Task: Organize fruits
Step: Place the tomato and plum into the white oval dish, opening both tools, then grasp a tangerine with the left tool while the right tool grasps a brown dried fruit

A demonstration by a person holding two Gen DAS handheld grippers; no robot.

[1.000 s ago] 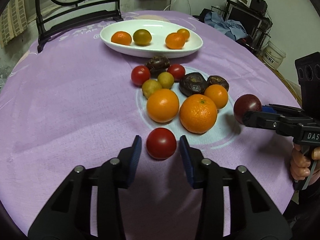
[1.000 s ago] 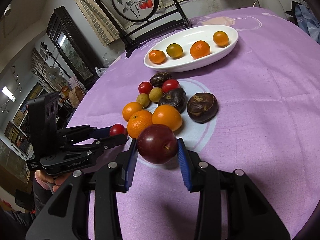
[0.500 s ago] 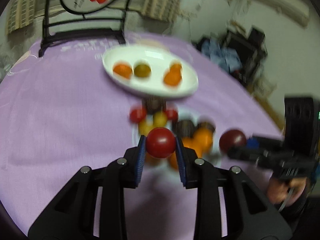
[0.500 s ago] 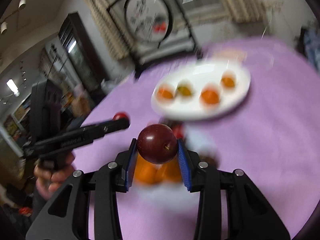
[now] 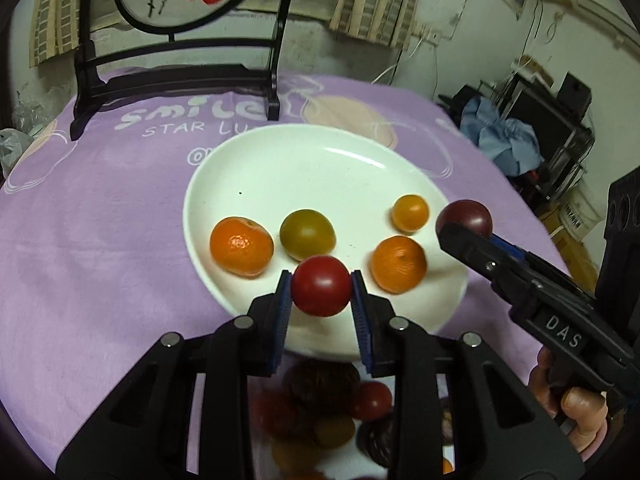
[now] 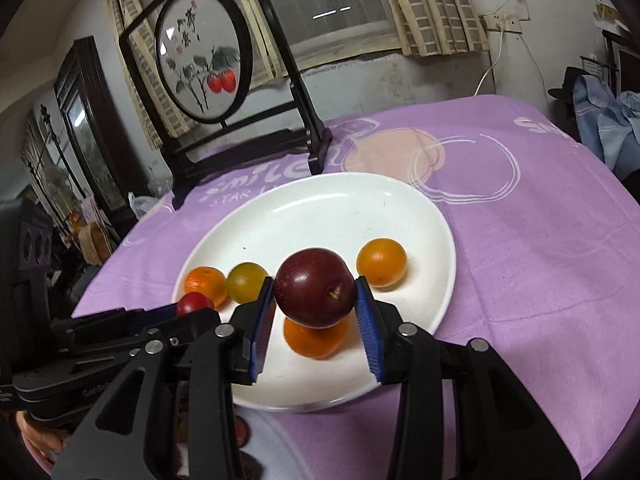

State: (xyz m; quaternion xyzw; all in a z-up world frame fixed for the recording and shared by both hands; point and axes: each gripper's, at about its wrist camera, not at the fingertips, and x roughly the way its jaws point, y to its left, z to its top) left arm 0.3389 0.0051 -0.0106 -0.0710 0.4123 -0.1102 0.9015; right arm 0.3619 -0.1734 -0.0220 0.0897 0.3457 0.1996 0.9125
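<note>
Fruits sit on a white plate point(image 5: 248, 184) that is smooth, shiny and oval. The plate rests on a soft purple cloth point(image 5: 100, 240) with white letters and pale circles on it, near the cloth's far edge.

On the plate I count 4 fruits. 2 are round oranges with bumpy skin: 1 point(image 5: 241, 245) by the plate's left edge and 1 point(image 5: 399, 264) near its front right edge. 1 is a smooth green-yellow ball point(image 5: 307, 234) between them. 1 is a small smooth orange ball point(image 5: 410, 213) by the right edge.

The left gripper point(image 5: 321, 302) has 2 black arms with ridged blue pads. It is clenched on a shiny red tomato point(image 5: 321, 291), round and smooth. The tomato is right between the pad tips, up in the air over the plate's front edge.

The right gripper point(image 6: 316, 312) looks the same. Its jaws are opening, and a dark red plum point(image 6: 315, 287) with a little stem dent is between them. Both pads look like they touch its sides. The plum is above the front orange, over the plate's front half.

More fruits lie blurry on the cloth just in front of the plate point(image 5: 320, 412). I cannot count them.

A black stand with a round fruit picture point(image 6: 200, 56) sits at the far edge of the cloth.
</note>
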